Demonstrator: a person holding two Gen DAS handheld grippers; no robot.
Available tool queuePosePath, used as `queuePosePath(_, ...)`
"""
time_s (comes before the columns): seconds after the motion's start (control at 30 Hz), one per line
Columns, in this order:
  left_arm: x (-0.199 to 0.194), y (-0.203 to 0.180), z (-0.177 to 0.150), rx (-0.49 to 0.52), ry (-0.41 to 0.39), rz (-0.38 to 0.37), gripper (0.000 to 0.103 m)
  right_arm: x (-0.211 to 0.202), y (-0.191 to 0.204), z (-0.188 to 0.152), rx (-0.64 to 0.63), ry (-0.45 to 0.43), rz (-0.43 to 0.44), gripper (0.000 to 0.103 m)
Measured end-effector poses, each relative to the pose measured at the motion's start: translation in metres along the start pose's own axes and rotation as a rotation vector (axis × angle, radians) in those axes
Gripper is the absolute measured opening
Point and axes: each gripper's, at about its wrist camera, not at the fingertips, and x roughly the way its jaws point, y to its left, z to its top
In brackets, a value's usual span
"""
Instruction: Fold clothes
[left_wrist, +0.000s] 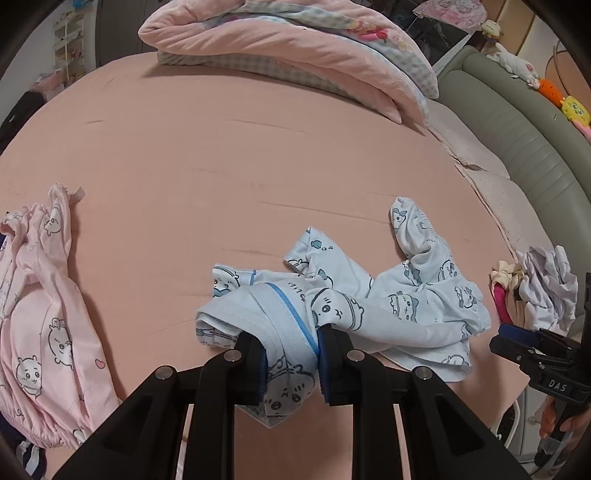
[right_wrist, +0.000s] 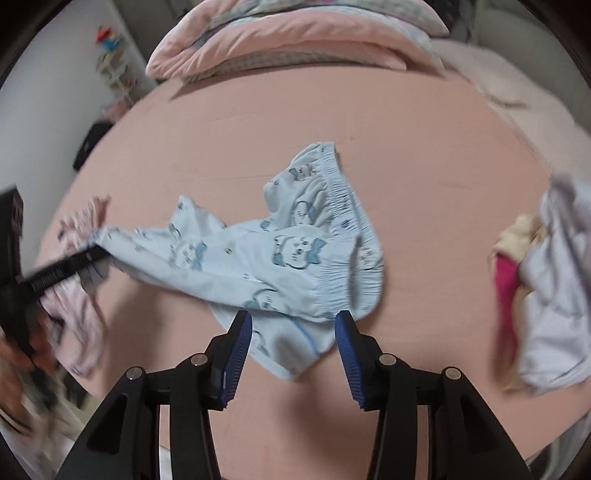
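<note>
Left wrist view: left claw (left_wrist: 290, 354) clamped the blue pajama shorts (left_wrist: 354, 306) bunched on the bed (left_wrist: 221, 166); right claw (right_wrist: 293, 347) gaped empty. One-point hold risked more tangling.

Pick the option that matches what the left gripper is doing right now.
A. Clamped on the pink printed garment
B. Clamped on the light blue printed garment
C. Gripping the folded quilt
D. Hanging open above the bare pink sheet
B: the left gripper has blue-piped fabric of the light blue printed garment bunched between its closed pads.
</note>
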Motion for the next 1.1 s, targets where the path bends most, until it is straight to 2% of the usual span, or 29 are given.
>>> queuePosePath(0.07,-0.001,0.0,0.001,0.004,0.003,0.003,0.018,-0.002,0.0,-0.003,-0.054,-0.001,-0.035,0.046)
queuePosePath(0.4,0.001,-0.004,0.008,0.039,0.022,0.014,0.018,0.017,-0.013,-0.01,-0.119,0.034,-0.093,0.046)
queuePosePath(0.53,0.004,-0.004,0.011,0.043,0.034,0.013,0.018,0.031,-0.013,-0.007,-0.151,0.042,-0.077,0.046)
queuePosePath(0.7,0.008,-0.003,0.011,0.048,0.054,0.014,0.018,0.045,-0.006,-0.01,-0.259,0.041,-0.14,0.046)
queuePosePath(0.77,0.009,-0.002,0.011,0.053,0.06,0.016,0.018,0.046,-0.006,-0.011,-0.273,0.043,-0.128,0.04)
queuePosePath(0.8,0.01,-0.002,0.012,0.055,0.062,0.018,0.018,0.047,-0.007,-0.011,-0.271,0.047,-0.115,0.028)
queuePosePath(0.83,0.01,-0.002,0.012,0.055,0.063,0.02,0.018,0.045,-0.007,-0.01,-0.262,0.032,-0.112,0.022)
queuePosePath(0.93,0.011,-0.002,0.015,0.061,0.064,0.021,0.018,0.034,-0.01,-0.005,-0.247,-0.008,-0.097,0.013)
queuePosePath(1.1,0.01,-0.002,0.022,0.064,0.054,0.015,0.018,0.019,-0.015,0.009,-0.217,-0.051,-0.053,0.008)
